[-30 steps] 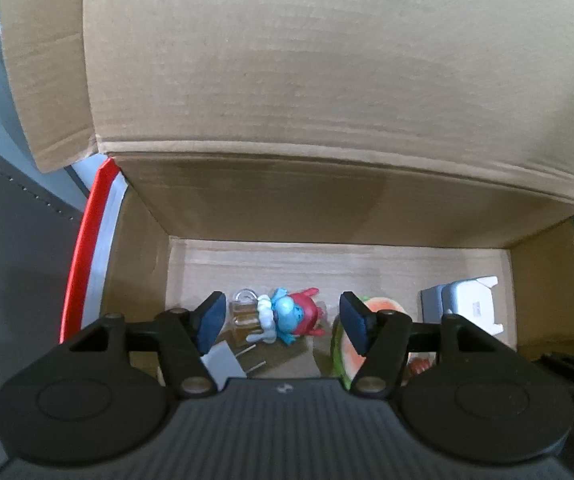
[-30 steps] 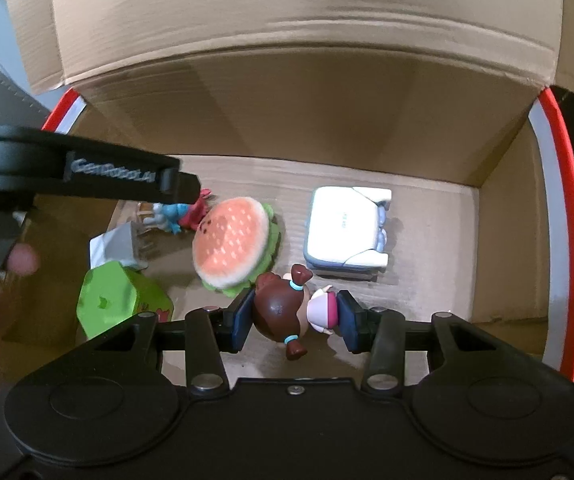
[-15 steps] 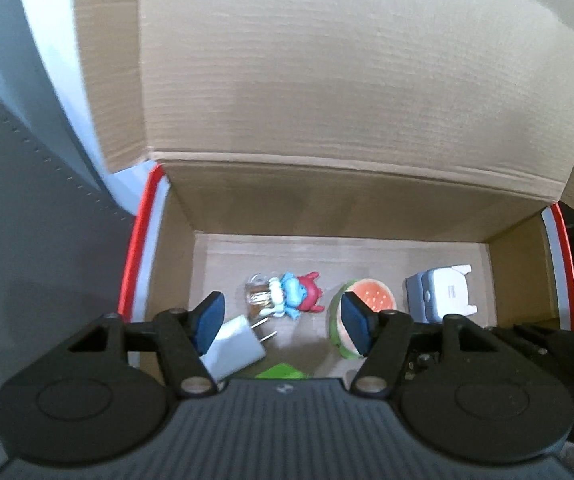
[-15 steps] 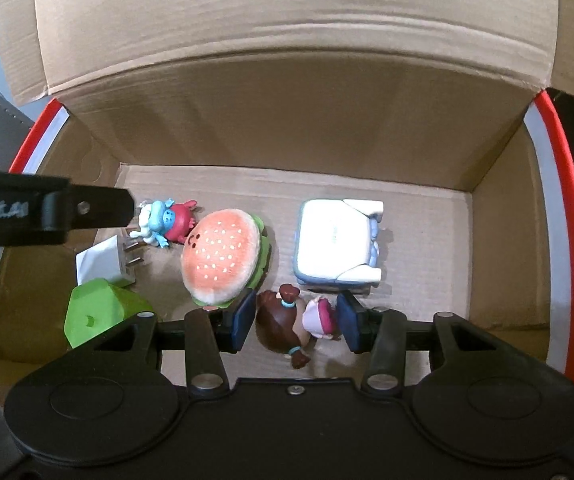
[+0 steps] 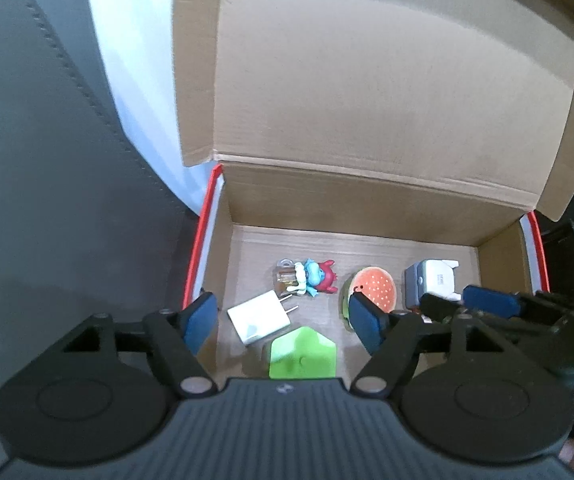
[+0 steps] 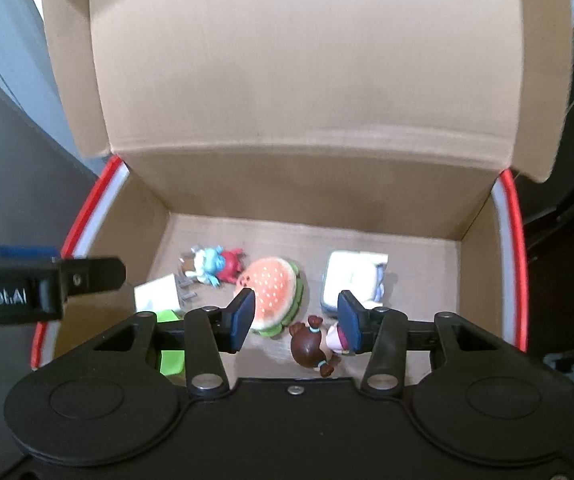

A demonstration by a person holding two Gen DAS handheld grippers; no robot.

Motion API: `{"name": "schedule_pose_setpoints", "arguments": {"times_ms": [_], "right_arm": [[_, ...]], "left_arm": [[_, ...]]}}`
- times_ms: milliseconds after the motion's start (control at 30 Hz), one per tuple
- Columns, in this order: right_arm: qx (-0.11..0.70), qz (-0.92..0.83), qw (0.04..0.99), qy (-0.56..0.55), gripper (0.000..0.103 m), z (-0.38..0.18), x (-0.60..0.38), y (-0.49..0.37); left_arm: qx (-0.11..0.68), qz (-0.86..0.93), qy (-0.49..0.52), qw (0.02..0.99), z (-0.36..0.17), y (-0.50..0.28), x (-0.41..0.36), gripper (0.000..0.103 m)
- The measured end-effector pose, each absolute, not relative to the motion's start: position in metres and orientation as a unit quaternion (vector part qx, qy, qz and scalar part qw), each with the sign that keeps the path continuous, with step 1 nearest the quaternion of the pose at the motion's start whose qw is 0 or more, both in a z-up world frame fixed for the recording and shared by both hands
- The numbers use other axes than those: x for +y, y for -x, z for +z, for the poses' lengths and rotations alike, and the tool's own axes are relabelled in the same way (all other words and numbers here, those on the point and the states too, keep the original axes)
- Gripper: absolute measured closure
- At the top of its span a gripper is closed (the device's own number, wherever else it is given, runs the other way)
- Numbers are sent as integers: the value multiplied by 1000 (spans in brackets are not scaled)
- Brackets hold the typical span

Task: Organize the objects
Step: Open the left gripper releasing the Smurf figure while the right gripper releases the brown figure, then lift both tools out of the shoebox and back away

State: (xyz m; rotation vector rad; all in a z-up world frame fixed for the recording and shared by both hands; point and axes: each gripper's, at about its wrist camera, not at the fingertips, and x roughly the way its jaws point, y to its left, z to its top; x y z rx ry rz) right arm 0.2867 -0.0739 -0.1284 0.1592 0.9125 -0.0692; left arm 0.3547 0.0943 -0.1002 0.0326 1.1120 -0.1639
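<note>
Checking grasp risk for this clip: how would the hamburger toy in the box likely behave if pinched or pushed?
The hamburger toy looks plush, so it would probably squash under pads and feel light. Its domed, round shape might slip or rock. It leans close to the brown-haired doll, so a push could nudge that.

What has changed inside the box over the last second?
The right tool let go of the brown-haired doll, which now lies on the floor of the box, and lifted away. The left tool rose too; its jaws are opening, with nothing held. The burger and charger stayed put.
</note>
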Motion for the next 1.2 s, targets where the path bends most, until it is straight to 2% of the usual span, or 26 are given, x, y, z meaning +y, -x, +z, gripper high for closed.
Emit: {"name": "schedule_pose_setpoints", "arguments": {"times_ms": [467, 533, 800, 1000, 1133, 1200], "right_arm": [[389, -33, 915, -106, 51, -68, -90, -257], [378, -32, 919, -106, 45, -59, -90, -253], [350, -25, 930, -110, 34, -38, -86, -230], [324, -25, 939, -108, 12, -20, -84, -212], [310, -25, 943, -119, 1, -11, -83, -202], [305, -30, 944, -123, 0, -10, -83, -196]], "left_arm": [[503, -81, -10, 861, -60, -325, 101, 21], [497, -81, -10, 864, -55, -321, 102, 19], [483, -77, -7, 872, -36, -308, 109, 16], [465, -76, -12, 882, -22, -293, 113, 12], [439, -74, -12, 895, -9, -281, 117, 11], [422, -70, -3, 904, -2, -275, 122, 11]]}}
